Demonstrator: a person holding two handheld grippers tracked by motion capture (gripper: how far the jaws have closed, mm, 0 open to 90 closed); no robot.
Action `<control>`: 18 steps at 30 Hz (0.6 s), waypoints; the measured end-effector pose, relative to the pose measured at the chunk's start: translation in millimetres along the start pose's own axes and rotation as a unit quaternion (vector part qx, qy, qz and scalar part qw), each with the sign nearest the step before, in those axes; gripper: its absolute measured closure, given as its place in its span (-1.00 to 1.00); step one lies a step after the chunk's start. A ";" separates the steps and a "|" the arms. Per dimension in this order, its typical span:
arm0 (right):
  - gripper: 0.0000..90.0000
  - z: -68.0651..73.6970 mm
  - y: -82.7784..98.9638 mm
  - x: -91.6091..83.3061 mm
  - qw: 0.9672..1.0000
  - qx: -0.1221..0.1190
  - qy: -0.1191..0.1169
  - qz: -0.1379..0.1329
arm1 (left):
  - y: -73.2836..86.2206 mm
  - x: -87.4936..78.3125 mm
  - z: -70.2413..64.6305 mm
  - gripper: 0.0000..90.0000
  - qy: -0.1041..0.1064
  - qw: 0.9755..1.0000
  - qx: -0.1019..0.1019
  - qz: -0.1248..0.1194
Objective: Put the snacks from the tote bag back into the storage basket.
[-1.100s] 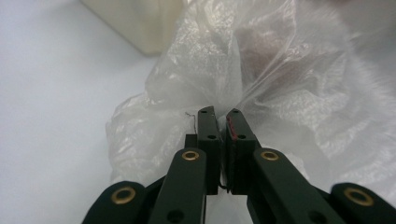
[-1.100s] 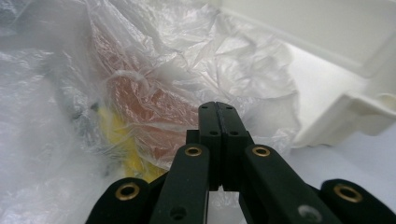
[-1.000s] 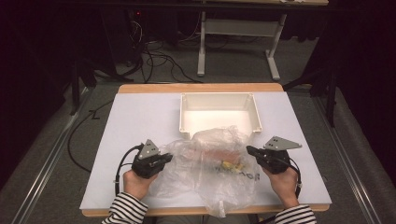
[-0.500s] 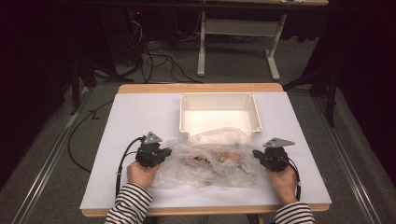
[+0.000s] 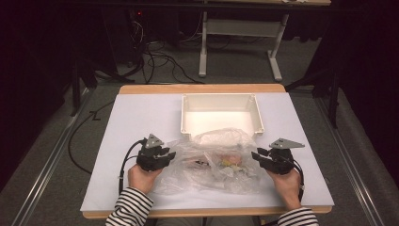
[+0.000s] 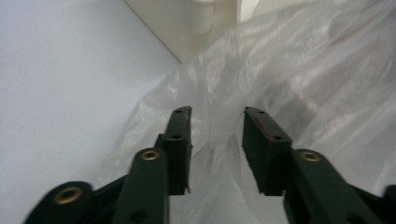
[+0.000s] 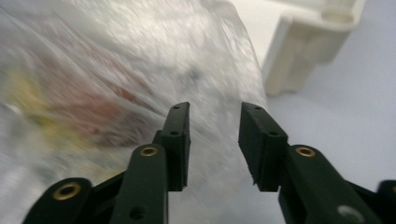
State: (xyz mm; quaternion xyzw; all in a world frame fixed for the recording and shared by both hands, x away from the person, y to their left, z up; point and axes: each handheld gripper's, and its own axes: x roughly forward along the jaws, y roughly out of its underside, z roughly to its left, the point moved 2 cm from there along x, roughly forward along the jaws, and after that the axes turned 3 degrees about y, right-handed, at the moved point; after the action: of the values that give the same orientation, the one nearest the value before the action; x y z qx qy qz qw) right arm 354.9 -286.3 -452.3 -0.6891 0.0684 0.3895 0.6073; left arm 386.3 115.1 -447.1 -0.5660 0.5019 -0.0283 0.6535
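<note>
- The clear bag (image 5: 214,162) is laid flat on the table (image 5: 141,117) at the near middle, small coloured items seen blurred through its film.
- Its far edge is found just in front of the white tray (image 5: 221,115), which sits at 12 o'clock from it.
- At the bag's 9 o'clock edge the left gripper (image 5: 164,157) is placed; its jaws have just been opened, and in the left gripper view (image 6: 217,140) film is seen between them, unpinched.
- At 3 o'clock the right gripper (image 5: 258,156) is held; its jaws have likewise just been parted, with film lying loose in the gap in the right gripper view (image 7: 215,140).
- Both grippers are released; the bag is gripped by neither.
</note>
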 end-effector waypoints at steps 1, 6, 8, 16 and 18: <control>0.30 2.5 -2.9 -2.5 1.000 -0.004 -0.005 -0.008 | 0.0 0.0 0.0 0.28 0.000 1.000 0.000 0.000; 0.07 21.3 -14.5 -7.0 0.999 -0.029 -0.024 -0.032 | -8.6 -9.3 -7.2 0.04 0.012 1.000 0.016 -0.019; 0.03 27.6 -16.5 -3.6 0.998 -0.040 -0.033 -0.032 | -11.3 -9.7 -9.2 -0.02 0.021 0.999 0.016 -0.023; 0.20 36.3 -12.5 15.7 0.998 -0.040 -0.058 0.002 | -10.2 15.5 -18.7 -0.05 0.022 0.999 0.027 0.016; 0.32 36.5 -12.4 15.5 0.997 -0.036 -0.065 0.002 | -10.3 17.8 -18.7 -0.04 0.025 0.999 0.024 0.016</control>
State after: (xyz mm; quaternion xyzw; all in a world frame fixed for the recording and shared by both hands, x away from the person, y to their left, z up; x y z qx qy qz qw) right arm 356.0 -244.8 -450.6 -0.6836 0.0161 0.4371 0.5842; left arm 387.7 87.3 -447.5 -0.5413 0.5261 -0.0439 0.6544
